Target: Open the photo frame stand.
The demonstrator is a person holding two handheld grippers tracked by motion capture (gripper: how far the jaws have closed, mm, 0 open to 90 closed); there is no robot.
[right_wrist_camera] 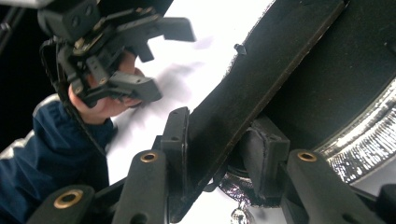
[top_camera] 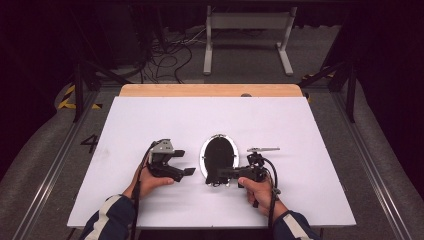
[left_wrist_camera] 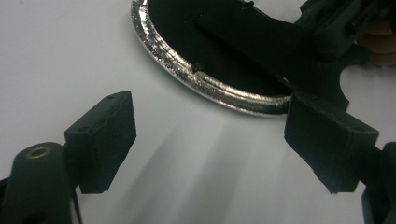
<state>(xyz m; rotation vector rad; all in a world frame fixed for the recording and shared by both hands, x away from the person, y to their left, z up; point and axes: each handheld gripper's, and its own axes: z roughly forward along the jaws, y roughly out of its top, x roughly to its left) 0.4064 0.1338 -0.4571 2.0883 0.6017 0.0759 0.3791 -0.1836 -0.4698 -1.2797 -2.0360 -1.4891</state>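
Note:
An oval picture frame [top_camera: 203,156] lies face down in the middle of the white table top, its black back up and its silver rim [left_wrist_camera: 210,85] showing. A black stand flap [right_wrist_camera: 261,79] rises from that back. My right gripper [right_wrist_camera: 217,144] has its two pads against the flap's edges at the frame's near end [top_camera: 214,178]. My left gripper [left_wrist_camera: 210,144] stands open with nothing between its pads, just left of the frame [top_camera: 184,163]. It hovers low over the bare table and points at the rim. The right gripper view shows it [right_wrist_camera: 170,58] with a hand around it.
The white board [top_camera: 150,115] lies on a wooden table whose far edge [top_camera: 210,90] shows beyond it. Past the table are a floor with cables [top_camera: 165,55] and a white stand [top_camera: 247,22]. Metal rails run along both sides.

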